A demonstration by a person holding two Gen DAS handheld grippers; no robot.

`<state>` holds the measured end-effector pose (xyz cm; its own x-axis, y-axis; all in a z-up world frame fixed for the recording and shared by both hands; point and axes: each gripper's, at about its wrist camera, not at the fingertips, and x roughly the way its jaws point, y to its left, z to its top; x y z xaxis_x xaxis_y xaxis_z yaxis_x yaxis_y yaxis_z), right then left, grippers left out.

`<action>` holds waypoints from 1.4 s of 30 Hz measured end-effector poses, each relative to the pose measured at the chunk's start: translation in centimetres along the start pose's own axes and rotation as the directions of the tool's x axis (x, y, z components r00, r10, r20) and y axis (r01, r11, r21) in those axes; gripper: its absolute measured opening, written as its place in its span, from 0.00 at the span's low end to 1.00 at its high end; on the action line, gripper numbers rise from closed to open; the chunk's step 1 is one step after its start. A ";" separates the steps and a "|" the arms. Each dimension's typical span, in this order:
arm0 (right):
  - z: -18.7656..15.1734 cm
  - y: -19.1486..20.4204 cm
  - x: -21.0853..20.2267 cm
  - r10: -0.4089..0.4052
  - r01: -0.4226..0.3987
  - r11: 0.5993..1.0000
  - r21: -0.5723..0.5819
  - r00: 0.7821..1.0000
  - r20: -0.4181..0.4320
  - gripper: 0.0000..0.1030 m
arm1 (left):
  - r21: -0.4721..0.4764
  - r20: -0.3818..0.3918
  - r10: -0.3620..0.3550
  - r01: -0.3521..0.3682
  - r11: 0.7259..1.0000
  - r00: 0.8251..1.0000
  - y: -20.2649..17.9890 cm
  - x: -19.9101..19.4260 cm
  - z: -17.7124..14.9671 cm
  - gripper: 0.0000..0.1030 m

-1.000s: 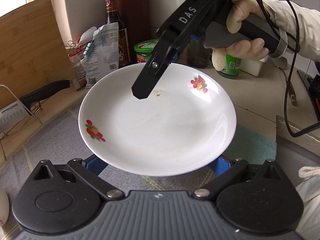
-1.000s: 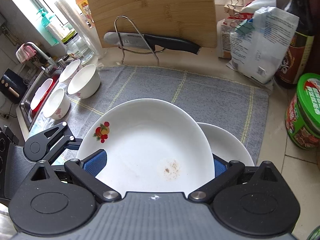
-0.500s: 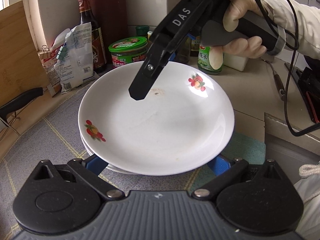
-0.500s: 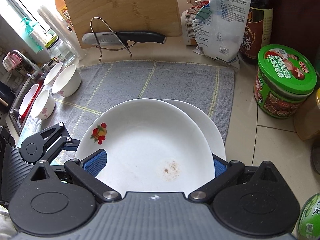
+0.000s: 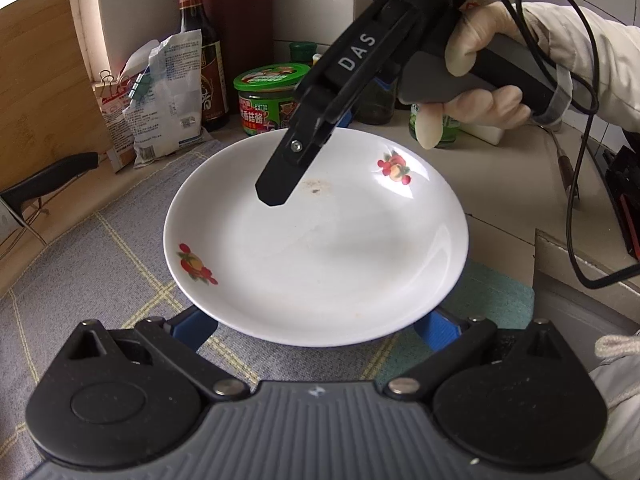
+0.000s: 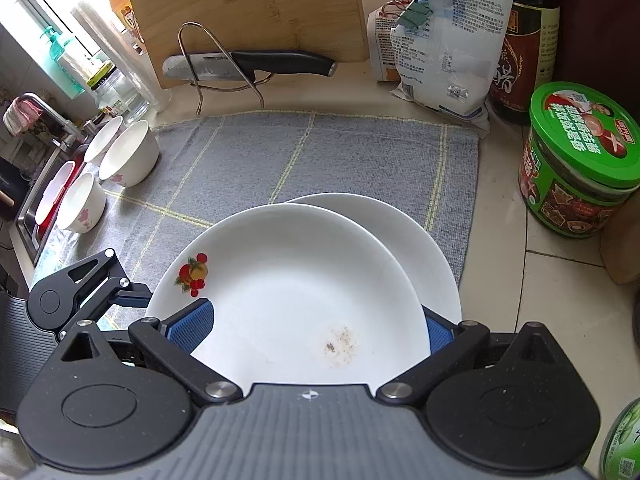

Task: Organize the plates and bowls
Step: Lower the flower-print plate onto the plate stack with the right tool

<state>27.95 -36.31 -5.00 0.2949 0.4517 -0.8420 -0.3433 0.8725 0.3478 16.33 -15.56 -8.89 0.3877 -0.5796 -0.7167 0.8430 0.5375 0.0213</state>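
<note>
At the far left of the counter, beside the sink, the white bowls [image 6: 128, 154] stood in a loose cluster on the edge of the grey mat [image 6: 320, 152], well apart from the plates. I judged they were waiting their turn.

Next came my left gripper [image 5: 314, 324], at the left rim of the fruit-patterned plate [image 6: 288, 280]. Its jaws were spread wide and the rim lay over its blue pads. I took it to be there as a steadying support under that edge, so the plate would not tip. I could not tell whether the pads actually bore on the china.

The plate itself lay near the middle of the mat, over a plain white plate [image 6: 420, 240] that peeked out on its far right side. The two were offset, not squarely nested. A small brown smear marked the upper plate's inside.

My right gripper [image 6: 314, 326] straddled the opposite rim, jaws likewise wide. One blue pad [image 6: 190, 322] sat over the inside of the plate and the other was below, behind the rim. That over-and-under hold suited lowering a shallow plate flat onto another. I judged the stacking nearly done, with only centring left.

At the far right stood a green-lidded jar [image 6: 576, 160], off the mat and clear of the stack.
</note>
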 end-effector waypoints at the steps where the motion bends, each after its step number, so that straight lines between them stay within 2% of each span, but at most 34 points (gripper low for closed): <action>1: 0.0 0.0 0.1 0.001 -0.001 1.000 -0.001 1.000 -0.001 1.00 | 0.000 -0.002 0.003 -0.003 1.000 1.000 0.0 0.1 0.0 0.99; 19: -0.5 -1.0 0.1 -0.036 0.037 0.999 0.039 0.999 -0.022 1.00 | 0.023 -0.057 0.013 -0.012 1.000 0.998 1.5 1.9 0.4 0.99; 30: -0.7 -1.3 -0.5 -0.042 0.042 0.998 0.054 0.999 -0.012 1.00 | 0.085 -0.052 0.045 -0.041 0.996 0.998 1.2 2.3 0.4 0.99; 42: -0.7 -1.0 -1.1 -0.061 0.061 0.997 0.045 0.998 -0.005 1.00 | 0.096 -0.036 0.036 -0.032 0.995 0.999 1.2 2.3 0.4 0.99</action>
<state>27.38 -37.81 -4.75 0.3105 0.3963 -0.8640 -0.2842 0.9061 0.3135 18.39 -16.47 -10.21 0.4040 -0.5380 -0.7399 0.8620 0.4946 0.1111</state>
